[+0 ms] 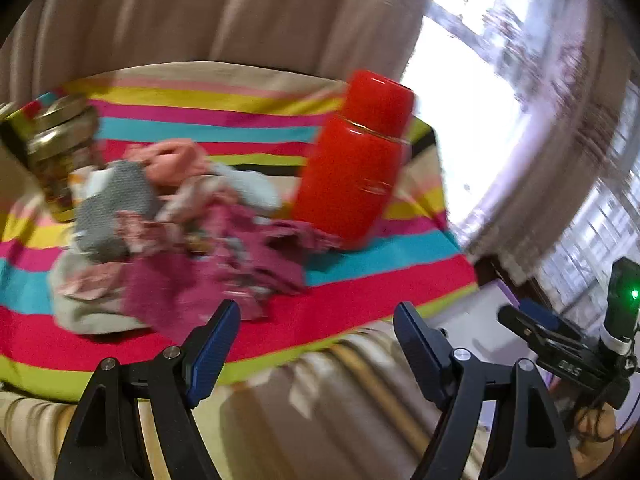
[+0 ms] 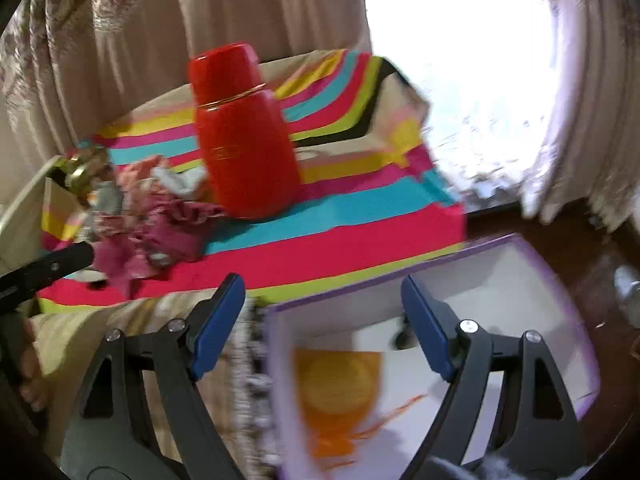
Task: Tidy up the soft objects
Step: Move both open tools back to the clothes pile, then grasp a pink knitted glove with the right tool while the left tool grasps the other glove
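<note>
Though blurred, orange cloth [image 2: 340, 396], seemingly, only beneath right hand-held gripper [image 2: 324, 320]; both released.

A home living room: beige curtains [image 2: 120, 40] hang behind the striped-cloth tabletop [image 2: 340, 240], a bright window [image 2: 460, 60] to their right.

Your left gripper [image 1: 316, 336] tilts downward with its jaws spread wide and nothing between them. Your right gripper [image 2: 323, 316] also angles down, jaws wide apart and empty. In the left wrist view, your right gripper [image 1: 560, 344] shows off to the right of the left jaws, its own jaws not discernible there.
</note>
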The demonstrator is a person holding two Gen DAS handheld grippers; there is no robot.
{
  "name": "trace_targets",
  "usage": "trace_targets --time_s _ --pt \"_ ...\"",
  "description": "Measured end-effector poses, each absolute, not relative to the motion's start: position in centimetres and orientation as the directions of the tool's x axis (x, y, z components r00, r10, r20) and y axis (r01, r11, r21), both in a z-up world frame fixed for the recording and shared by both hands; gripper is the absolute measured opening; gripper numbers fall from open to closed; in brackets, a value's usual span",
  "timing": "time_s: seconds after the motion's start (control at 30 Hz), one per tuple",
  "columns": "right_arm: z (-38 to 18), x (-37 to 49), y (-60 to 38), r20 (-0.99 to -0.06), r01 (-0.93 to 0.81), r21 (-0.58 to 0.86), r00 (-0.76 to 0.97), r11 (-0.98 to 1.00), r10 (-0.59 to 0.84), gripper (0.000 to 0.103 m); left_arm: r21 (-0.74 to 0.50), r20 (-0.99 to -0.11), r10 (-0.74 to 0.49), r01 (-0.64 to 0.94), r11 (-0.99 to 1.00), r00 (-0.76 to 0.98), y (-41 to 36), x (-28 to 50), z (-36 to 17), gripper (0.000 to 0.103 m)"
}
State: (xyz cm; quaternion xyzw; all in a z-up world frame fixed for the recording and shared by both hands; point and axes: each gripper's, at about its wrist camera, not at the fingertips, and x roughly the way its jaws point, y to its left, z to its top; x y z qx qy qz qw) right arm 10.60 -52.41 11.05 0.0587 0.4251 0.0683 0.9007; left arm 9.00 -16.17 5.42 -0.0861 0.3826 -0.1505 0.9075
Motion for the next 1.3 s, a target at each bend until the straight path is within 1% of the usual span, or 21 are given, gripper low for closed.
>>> trace_targets --time_s 0.07,0.17,0.23,0.47,0.63,0.77,1.03,1.13,1.2,1.3 --pt "10.7 11.0 -51.2 -0.768 -0.109 0.198 0.6 0.974 0.223 0.083 -0.271 -0.666 -0.312 0.17 0.947 0.678 -14.4 9.1 5.2 0.08" --pt "10.3 11.5 -49.0 -0.783 -0.158 0.165 0.579 0.974 0.226 0.083 -0.278 -0.665 -0.286 0.127 0.952 0.69 -12.0 9.1 4.9 0.079" --pt "10.2 12.0 -47.5 -0.794 -0.185 0.159 0.559 0.97 0.237 0.083 -0.297 -0.664 -0.286 0.107 0.949 0.691 -10.7 9.3 4.6 0.079" --pt "10.0 15.2 -43.3 -0.814 -0.219 0.204 0.503 0.954 0.29 0.083 -0.317 -0.66 -0.288 0.091 0.944 0.694 -8.7 9.4 4.2 0.077" --pt "9.3 17.5 -39.9 -0.824 -0.245 0.227 0.468 0.942 0.321 0.083 -0.367 -0.678 -0.307 0.054 0.929 0.668 -7.0 10.0 3.0 0.071" --pt "7.7 19.2 -37.3 -0.843 -0.256 0.249 0.418 0.934 0.339 0.083 -0.41 -0.703 -0.324 0.011 0.912 0.633 -6.1 10.8 1.5 0.066" --pt "5.7 21.9 -35.9 -0.859 -0.211 0.294 0.369 0.932 0.354 0.083 -0.428 -0.756 -0.308 -0.08 0.9 0.578 -5.0 12.8 -1.1 0.058" --pt "4.9 22.8 -35.6 -0.863 -0.188 0.31 0.355 0.932 0.359 0.083 -0.428 -0.764 -0.304 -0.094 0.899 0.569 -4.8 13.8 -1.8 0.056" --pt "4.5 23.3 -35.3 -0.862 -0.18 0.321 0.351 0.93 0.366 0.083 -0.43 -0.766 -0.302 -0.103 0.897 0.568 -4.6 14.4 -2.1 0.052" --pt "4.1 23.9 -34.9 -0.859 -0.171 0.336 0.348 0.926 0.376 0.083 -0.427 -0.766 -0.297 -0.106 0.898 0.57 -4.6 15.0 -2.3 0.051"
